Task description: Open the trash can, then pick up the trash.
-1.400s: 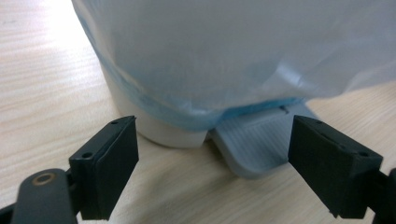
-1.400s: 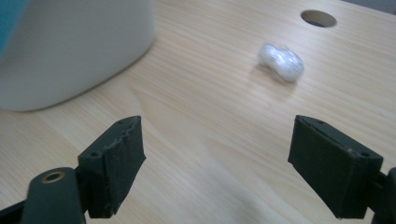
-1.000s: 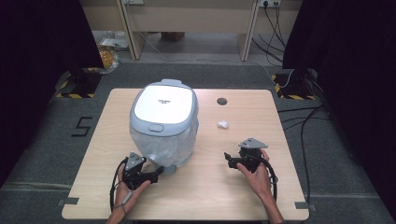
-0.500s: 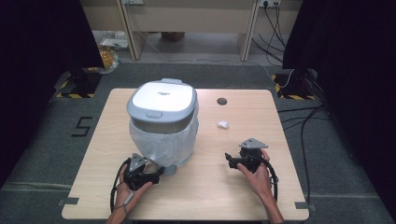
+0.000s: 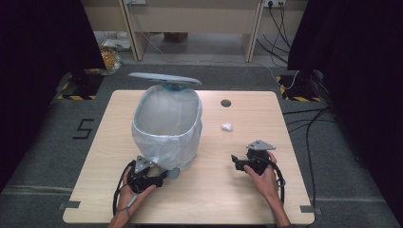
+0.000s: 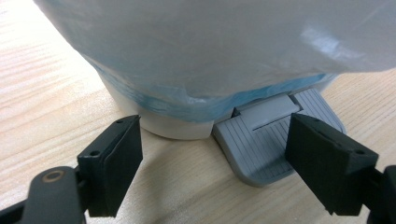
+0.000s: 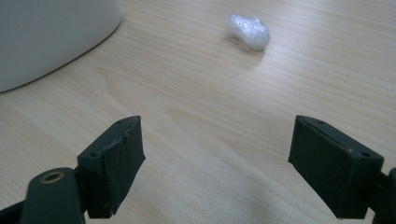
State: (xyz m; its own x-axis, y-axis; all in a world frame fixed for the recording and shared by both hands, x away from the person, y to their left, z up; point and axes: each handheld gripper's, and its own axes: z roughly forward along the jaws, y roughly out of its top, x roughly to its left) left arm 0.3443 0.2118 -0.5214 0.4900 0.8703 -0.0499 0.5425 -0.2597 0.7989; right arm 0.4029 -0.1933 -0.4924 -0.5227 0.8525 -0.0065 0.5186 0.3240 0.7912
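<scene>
Lid's up on the pedal bin (image 5: 166, 126), standing left of centre on the counter (image 5: 237, 199). The left gripper (image 5: 159, 178) sits at its grey pedal (image 6: 275, 140), jaws apart and just closing, the right jaw on the pedal. Right gripper (image 5: 236, 160) rests well apart, jaws wide, a crumpled wad (image 7: 247, 30) lying ahead.

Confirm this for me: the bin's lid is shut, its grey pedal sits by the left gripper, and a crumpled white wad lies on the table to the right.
Not quite: the lid stands open above the bin, as the high view shows. The rest holds: the grey pedal sits by the left gripper, and the crumpled white wad lies on the table to the right.
</scene>
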